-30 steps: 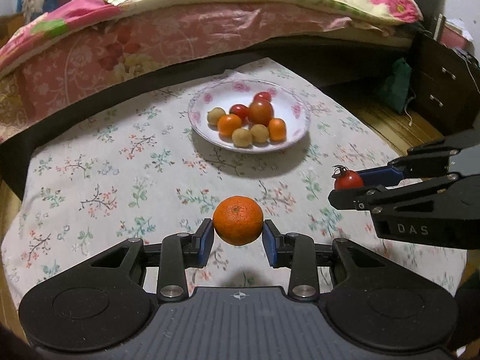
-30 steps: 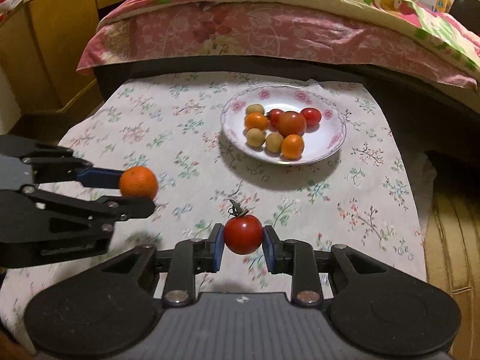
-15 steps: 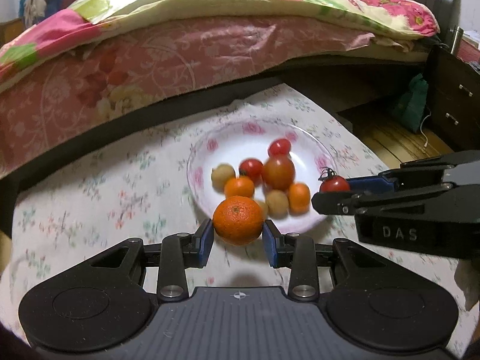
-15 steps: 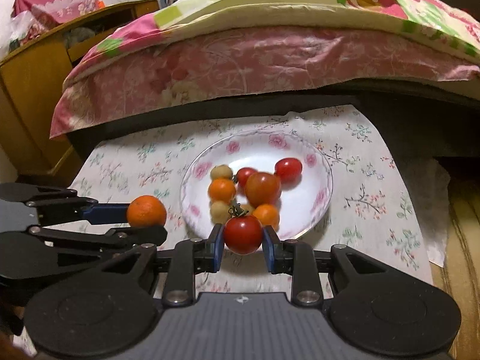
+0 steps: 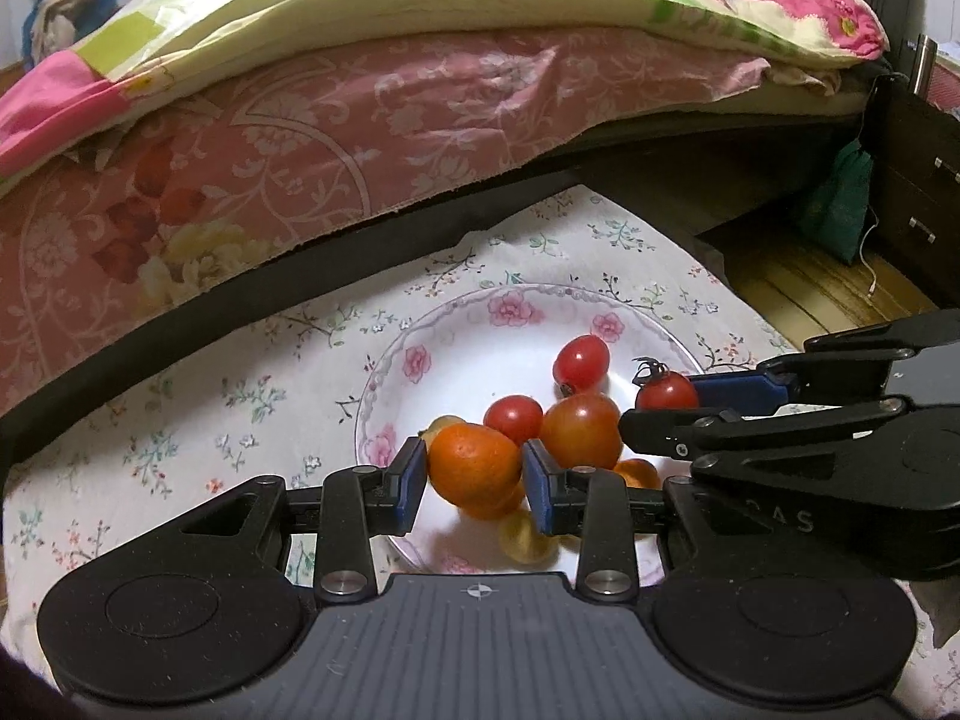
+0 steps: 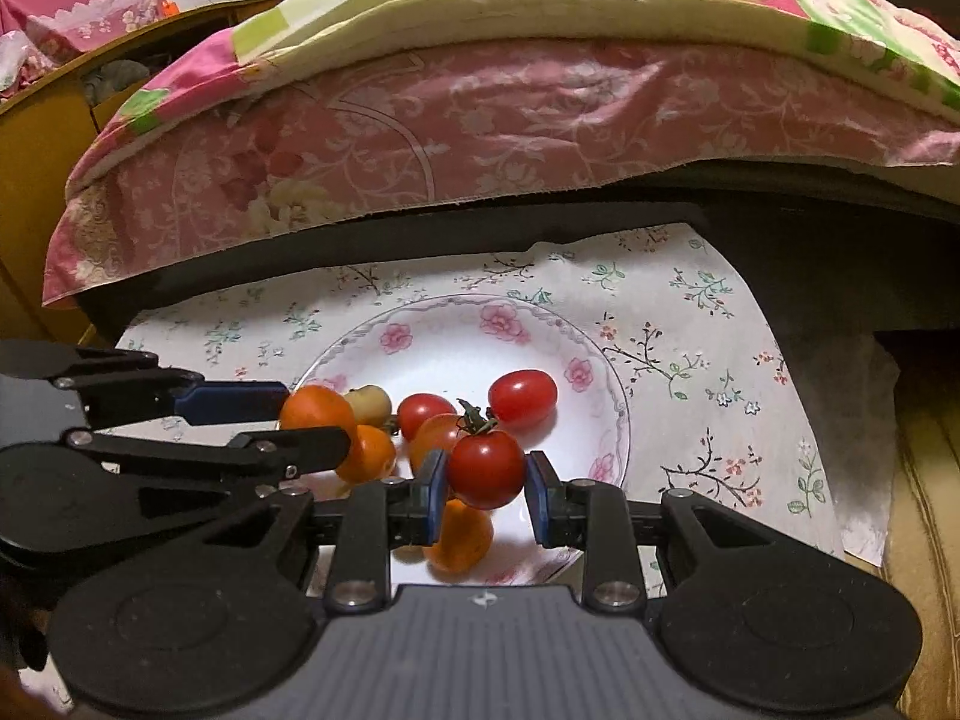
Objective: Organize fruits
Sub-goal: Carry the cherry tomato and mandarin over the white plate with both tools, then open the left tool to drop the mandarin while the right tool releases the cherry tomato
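Both grippers have closed in on the plate since 1.0 s ago; they were back over bare cloth then, and now hang over the fruit pile.

Left gripper (image 5: 475, 480): blue pads clamped on an orange (image 5: 474, 467), held above the near-left part of the plate (image 5: 456, 324). Right gripper (image 6: 487, 483): pads clamped on a stemmed tomato (image 6: 486, 468), green calyx up, over the near-right part of the pile. Neither load touches the dish, as far as can be judged; the orange sits very close above other fruit.

Outward: plate is white, pink-flower rim, resting on a floral tablecloth (image 5: 180, 438). On it at least 6 pieces: a long red tomato (image 5: 581, 363) on the far side, a round red tomato (image 5: 513, 417), a large orange-red tomato (image 5: 582, 429), plus small orange and yellow fruit partly hidden by the pads. Beyond the cloth, a bed with a pink patterned cover (image 5: 360, 114).

Progress: most fruit is already gathered on the plate; 2 pieces are in hand, not yet released. No loose fruit shows on the cloth in either view. Remaining, by my reading: lower and let go of both.

View differences: left camera shows a dark cabinet and wood floor at far right, and the right gripper side-on. Right camera shows a yellow wooden shelf at far left and a pale fruit (image 6: 369, 405) just behind the orange.
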